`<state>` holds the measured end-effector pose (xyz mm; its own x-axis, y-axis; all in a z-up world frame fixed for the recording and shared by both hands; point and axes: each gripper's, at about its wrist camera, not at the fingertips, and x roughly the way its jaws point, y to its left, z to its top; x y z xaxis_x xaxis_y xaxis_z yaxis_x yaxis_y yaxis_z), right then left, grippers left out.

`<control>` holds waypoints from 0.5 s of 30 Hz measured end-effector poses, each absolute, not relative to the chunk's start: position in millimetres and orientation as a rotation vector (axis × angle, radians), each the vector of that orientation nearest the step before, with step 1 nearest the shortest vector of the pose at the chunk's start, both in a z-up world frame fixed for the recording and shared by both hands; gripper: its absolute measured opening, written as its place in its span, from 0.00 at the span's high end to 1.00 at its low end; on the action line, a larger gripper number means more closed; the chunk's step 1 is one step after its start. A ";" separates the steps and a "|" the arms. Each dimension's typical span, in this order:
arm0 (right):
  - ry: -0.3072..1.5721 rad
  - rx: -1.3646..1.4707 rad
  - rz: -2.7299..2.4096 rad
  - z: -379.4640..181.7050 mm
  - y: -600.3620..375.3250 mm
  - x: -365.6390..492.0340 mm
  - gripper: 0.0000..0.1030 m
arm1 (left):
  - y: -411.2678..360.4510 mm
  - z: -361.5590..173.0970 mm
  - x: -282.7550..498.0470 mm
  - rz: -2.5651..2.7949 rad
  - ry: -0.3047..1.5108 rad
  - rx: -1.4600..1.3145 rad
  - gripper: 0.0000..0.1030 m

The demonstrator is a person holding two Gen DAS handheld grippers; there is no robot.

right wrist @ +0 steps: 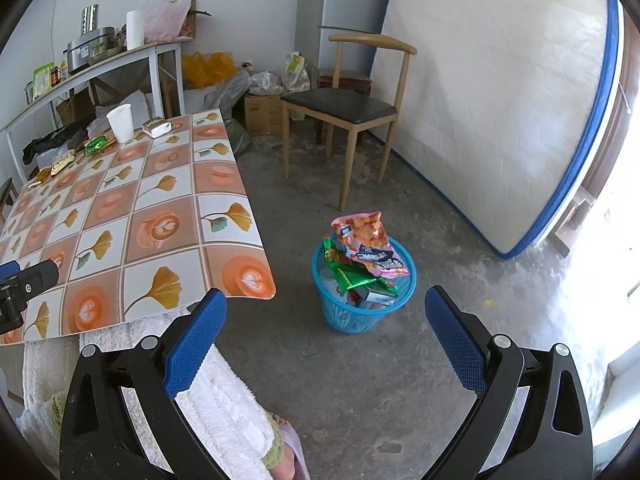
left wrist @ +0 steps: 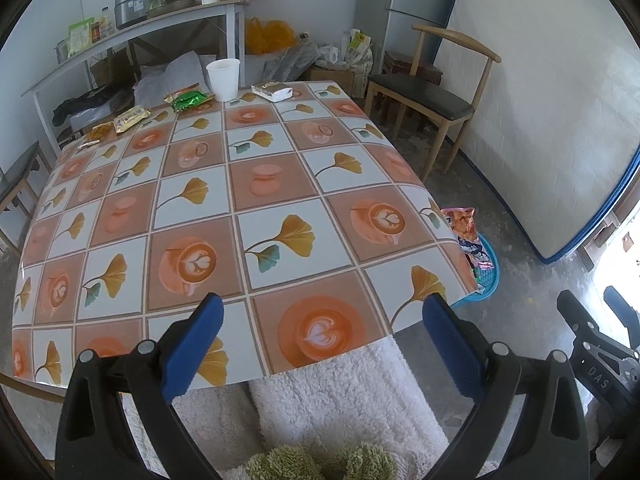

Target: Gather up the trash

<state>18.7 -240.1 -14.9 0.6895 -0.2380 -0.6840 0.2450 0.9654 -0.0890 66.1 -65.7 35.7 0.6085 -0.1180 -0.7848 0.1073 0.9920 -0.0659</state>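
Blue bin (right wrist: pixel 362 304) on the floor beside the bench (left wrist: pixel 280 184) is heaped with wrappers. Both tools, left (left wrist: pixel 322 344) and right (right wrist: pixel 324 340), are held spread and empty. A reach to the far-edge wrappers (left wrist: pixel 188 101) and cup (left wrist: pixel 223 74) seems due next.

The near and middle bench (left wrist: pixel 280 208) lies bare, with a paper cup (left wrist: pixel 223 79) and wrappers (left wrist: pixel 188 101) crowding only its far edge, while open floor (right wrist: pixel 360 380) surrounds the heaped blue basket (right wrist: pixel 352 316).
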 end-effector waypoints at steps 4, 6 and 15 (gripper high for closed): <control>0.763 0.009 -0.269 -14.7 -240.4 18.7 0.07 | -65.2 35.5 66.0 -0.130 0.907 -0.013 0.05; 0.763 0.010 -0.269 -15.0 -240.2 19.1 0.07 | -65.0 35.5 65.1 -0.130 0.908 -0.014 0.05; 0.758 0.014 -0.274 -12.7 -242.7 16.6 0.07 | -61.9 36.2 64.5 -0.127 0.902 -0.013 0.05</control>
